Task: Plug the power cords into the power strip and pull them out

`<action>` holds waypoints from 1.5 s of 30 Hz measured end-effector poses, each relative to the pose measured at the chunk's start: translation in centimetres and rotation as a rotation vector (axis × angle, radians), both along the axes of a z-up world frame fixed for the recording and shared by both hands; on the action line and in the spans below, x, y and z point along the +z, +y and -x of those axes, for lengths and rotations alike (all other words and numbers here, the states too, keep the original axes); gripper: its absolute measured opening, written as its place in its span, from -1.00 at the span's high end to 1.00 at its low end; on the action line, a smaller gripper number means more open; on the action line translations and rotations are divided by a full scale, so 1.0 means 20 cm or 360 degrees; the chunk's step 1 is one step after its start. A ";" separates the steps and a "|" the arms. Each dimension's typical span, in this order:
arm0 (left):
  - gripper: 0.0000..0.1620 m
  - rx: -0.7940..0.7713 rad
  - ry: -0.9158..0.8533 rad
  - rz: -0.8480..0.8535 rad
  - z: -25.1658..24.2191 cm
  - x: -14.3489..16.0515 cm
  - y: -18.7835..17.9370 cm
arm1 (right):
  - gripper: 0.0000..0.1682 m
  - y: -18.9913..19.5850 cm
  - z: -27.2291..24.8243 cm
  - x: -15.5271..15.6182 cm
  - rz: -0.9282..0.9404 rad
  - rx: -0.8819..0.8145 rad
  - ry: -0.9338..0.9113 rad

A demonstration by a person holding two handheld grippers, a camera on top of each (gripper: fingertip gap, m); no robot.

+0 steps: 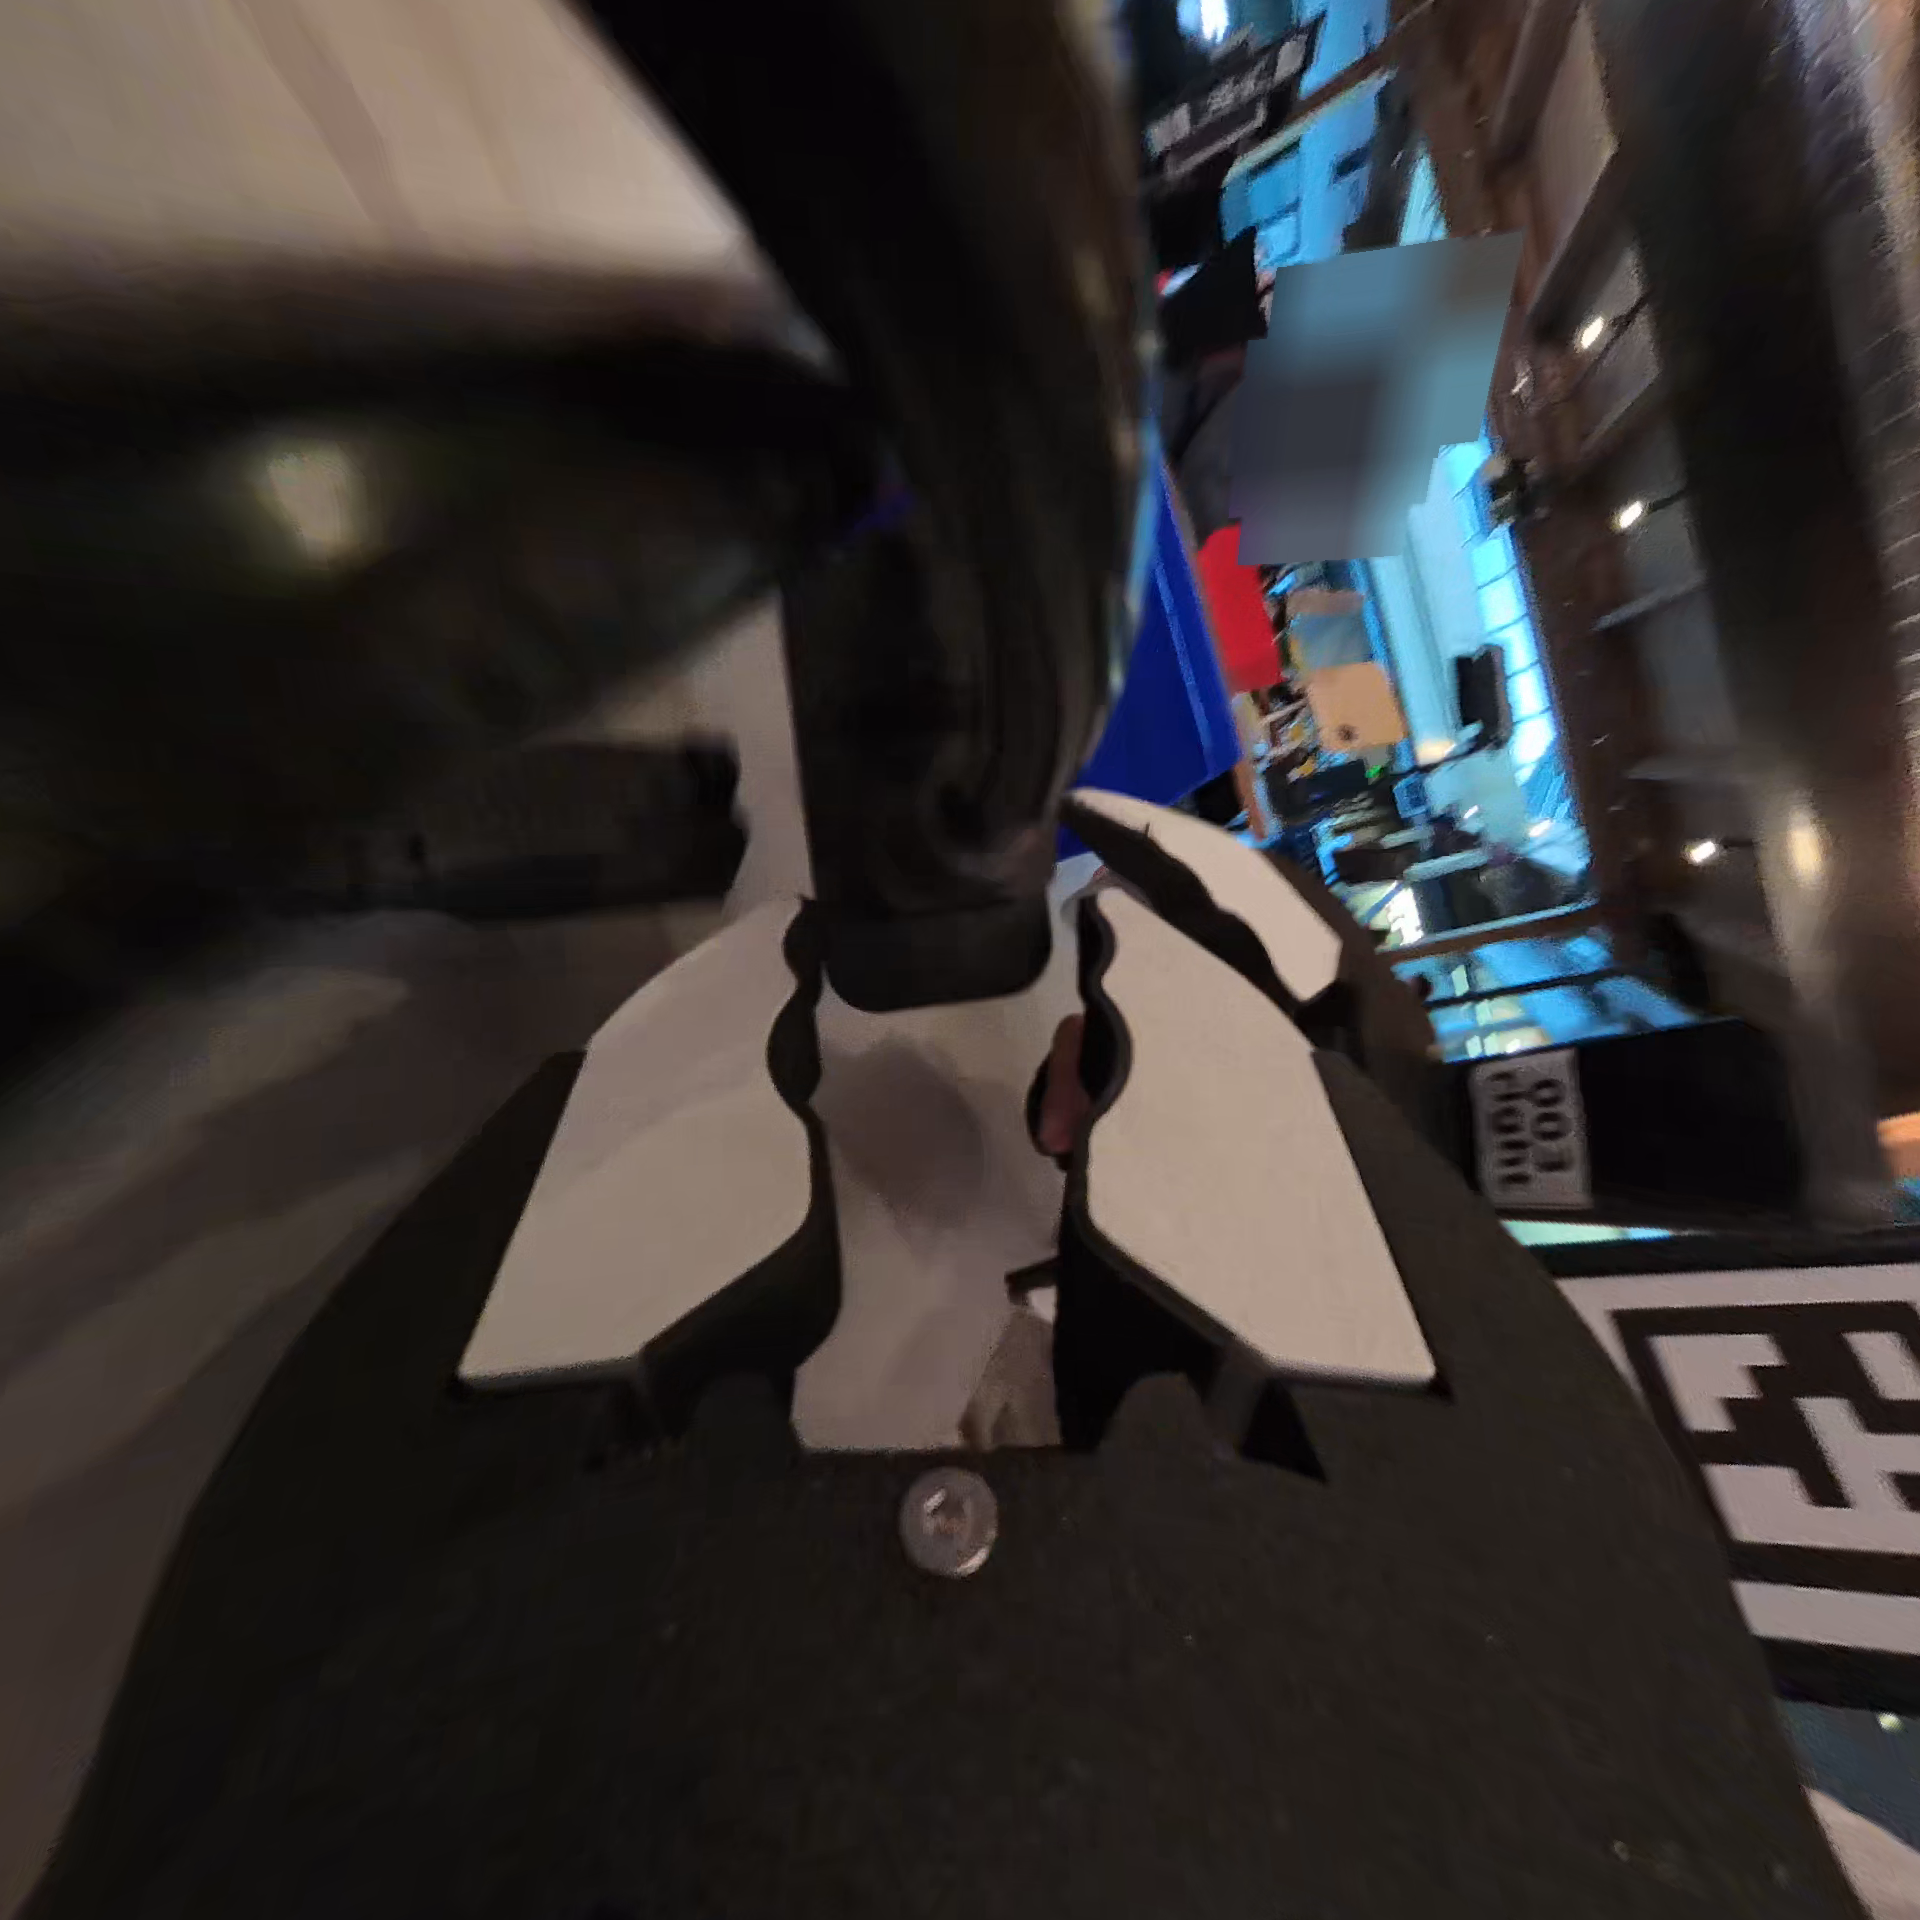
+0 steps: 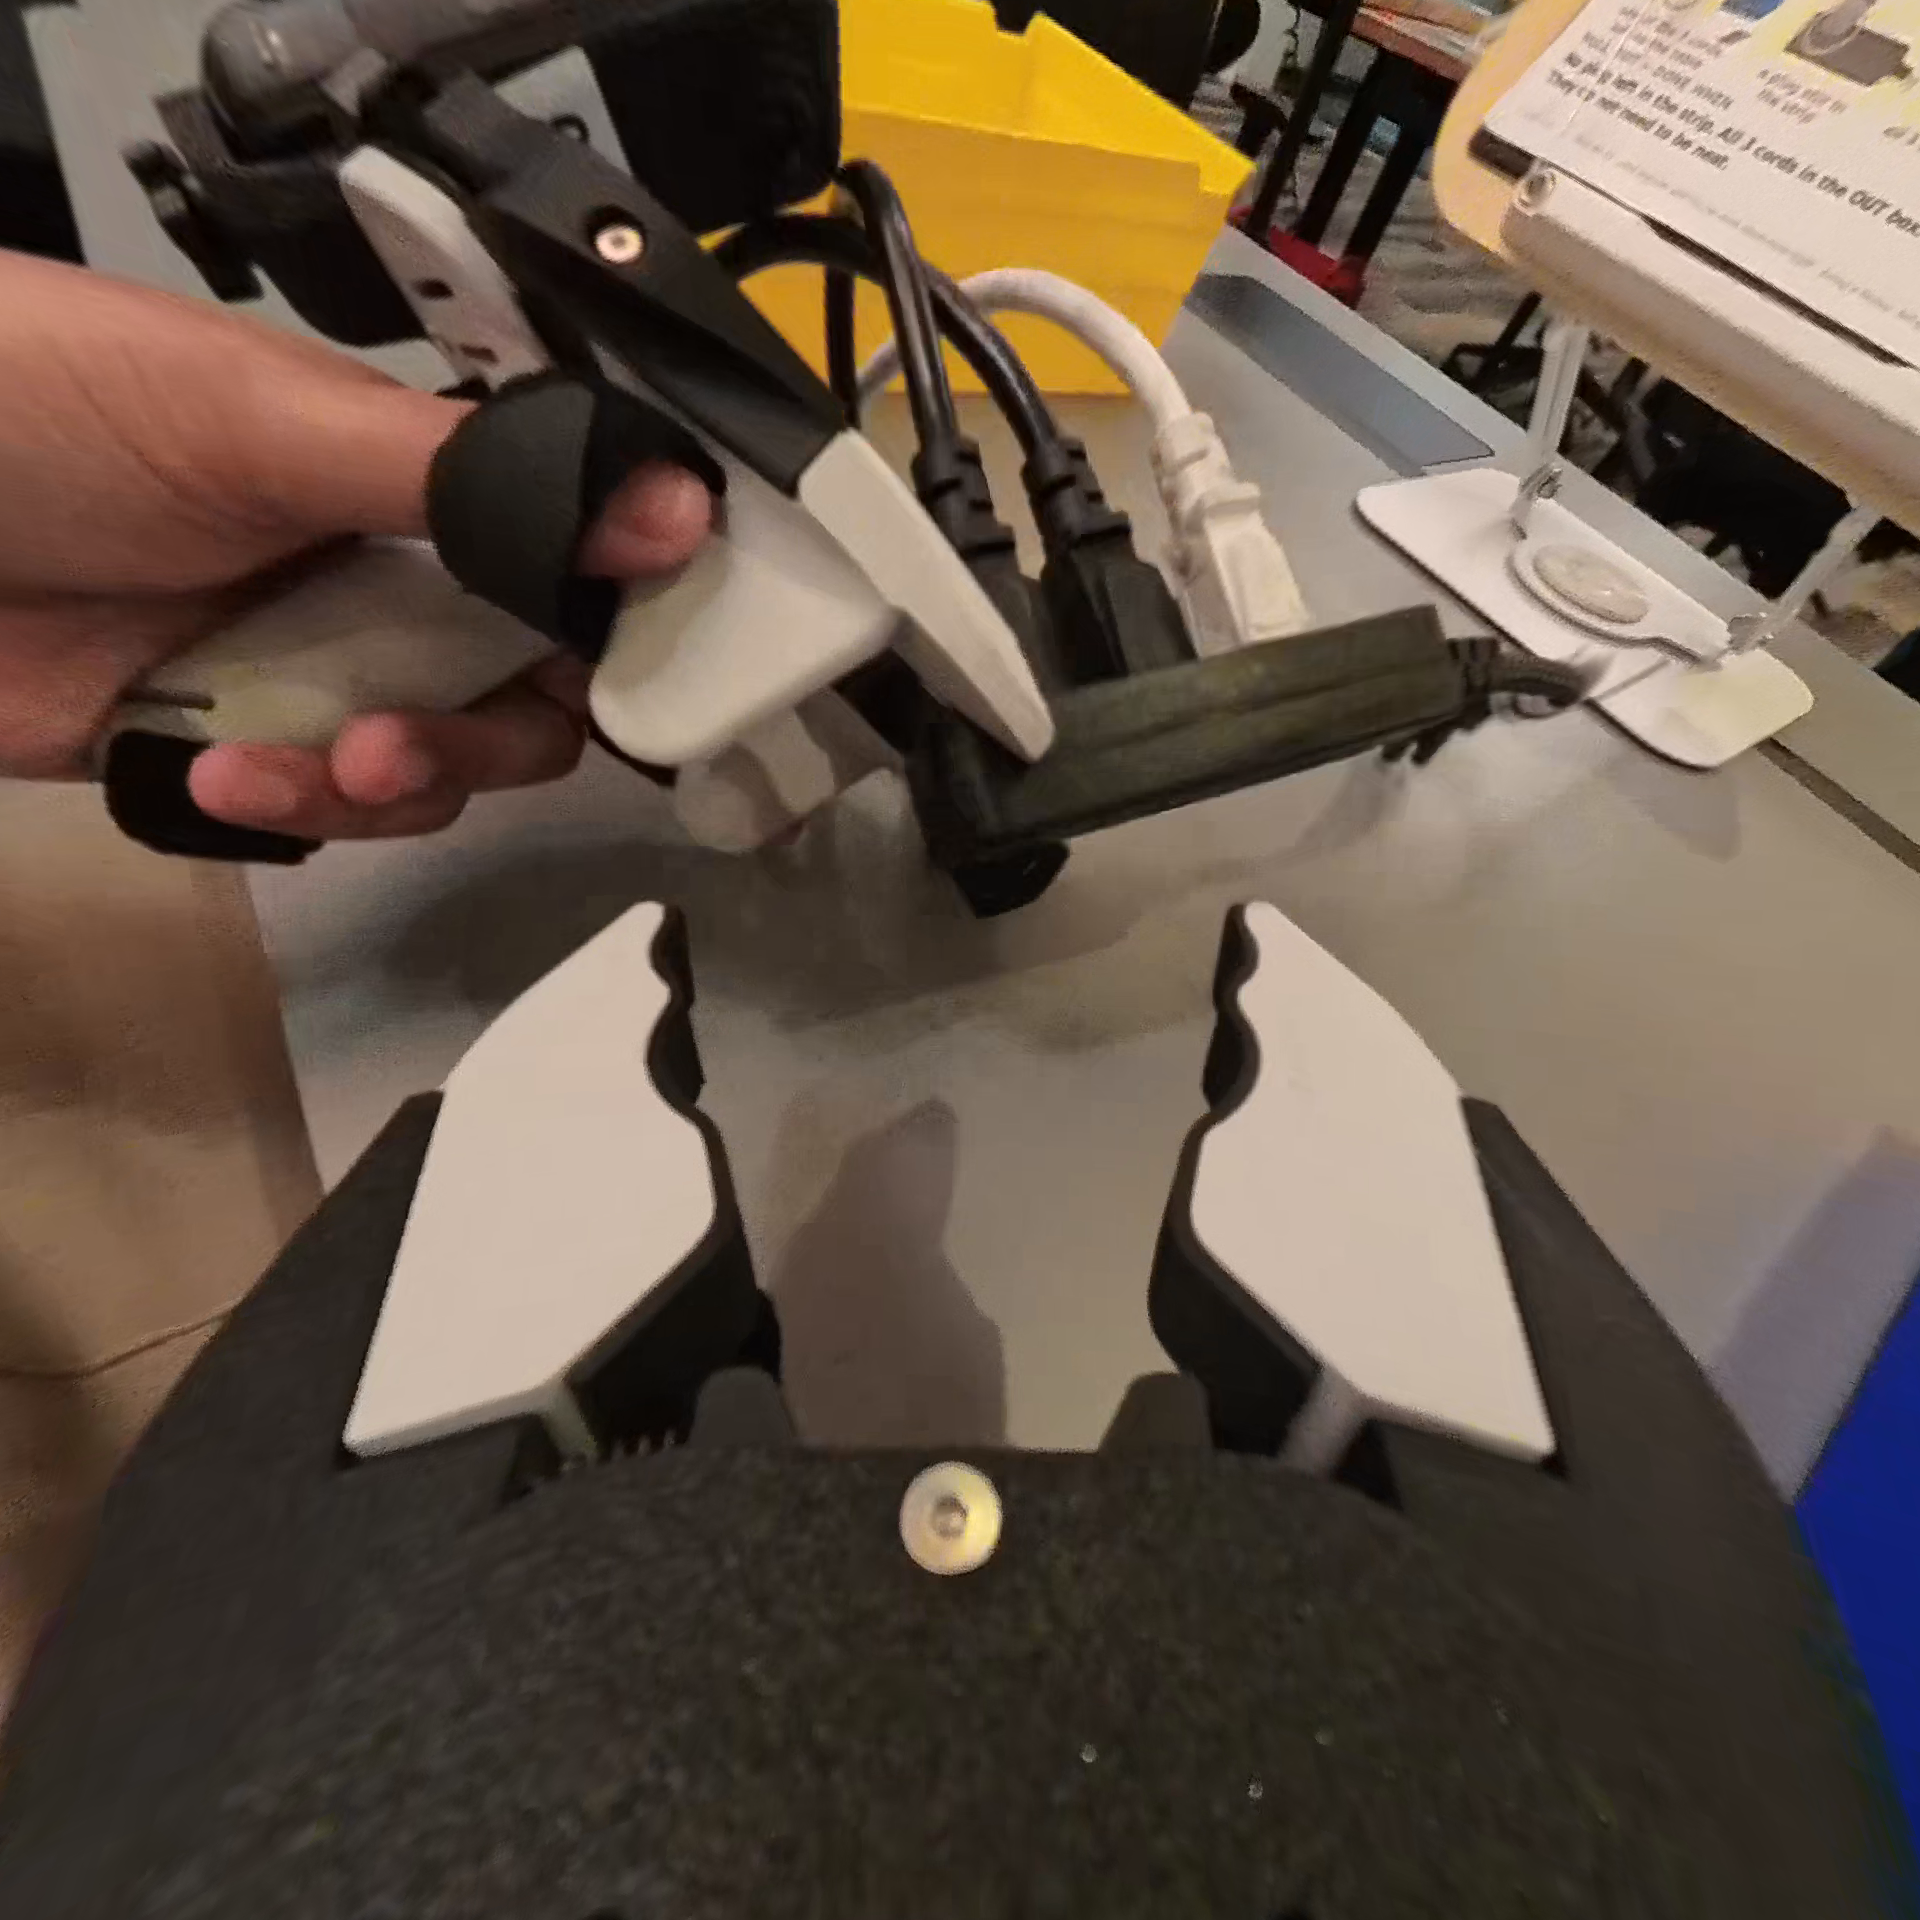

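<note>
The black power strip is tilted, its near end raised off the grey table. Two black cords and one white cord are plugged into it. My left gripper, held by a hand, reaches down at the strip's near end. In the left wrist view its fingers are shut on a black plug, whose thick cord runs away from it. My right gripper is open and empty above the table, in front of the strip.
A yellow bin stands behind the strip, and the cords run towards it. A white stand with an instruction sheet is at the right. A blue surface lies at the table's right edge. Both grippers' tips are close together, under 4 cm apart.
</note>
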State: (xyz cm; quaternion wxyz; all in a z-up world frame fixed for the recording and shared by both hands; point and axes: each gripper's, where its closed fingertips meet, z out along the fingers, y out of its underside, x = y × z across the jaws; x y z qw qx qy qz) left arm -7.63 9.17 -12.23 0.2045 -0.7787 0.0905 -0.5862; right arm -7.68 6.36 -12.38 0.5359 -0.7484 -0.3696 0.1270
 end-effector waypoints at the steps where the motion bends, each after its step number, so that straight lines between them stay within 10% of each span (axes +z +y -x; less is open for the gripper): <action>1: 0.32 -0.0061 0.0069 -0.0021 -0.06 -0.04 -0.02 | -0.18 0.01 -0.04 -0.02 0.0039 -0.0027 -0.0008; 8: 0.26 -0.0521 0.0476 -0.0433 0.20 -0.07 -0.48 | -0.13 -0.01 -0.17 -0.15 0.0249 -0.0086 0.0026; 14: 0.02 -0.0071 0.1284 -0.1361 0.69 0.05 0.05 | -0.20 0.15 -0.11 -0.18 0.0172 -0.0179 -0.0208; 19: -0.47 -0.0263 0.1427 -0.1443 0.53 -0.11 0.33 | -0.10 0.36 -0.18 -0.26 0.0248 -0.0419 -0.0454; 27: 0.85 -0.0495 0.1747 -0.1961 0.31 -0.06 0.42 | 0.19 0.42 -0.33 -0.28 0.0272 -0.0537 -0.0736; 34: 0.86 -0.1489 0.2419 -0.2370 0.38 0.26 0.35 | 0.32 0.40 -0.34 -0.21 0.0105 -0.0543 -0.0875; 38: 0.86 -0.2049 0.2446 -0.2112 0.50 0.21 0.34 | 0.33 0.33 -0.29 -0.25 0.0023 -0.0411 -0.1058; 45: 0.86 -0.2067 0.2254 -0.1907 0.50 0.10 0.36 | 0.31 0.28 -0.27 -0.28 0.0117 -0.0393 -0.0847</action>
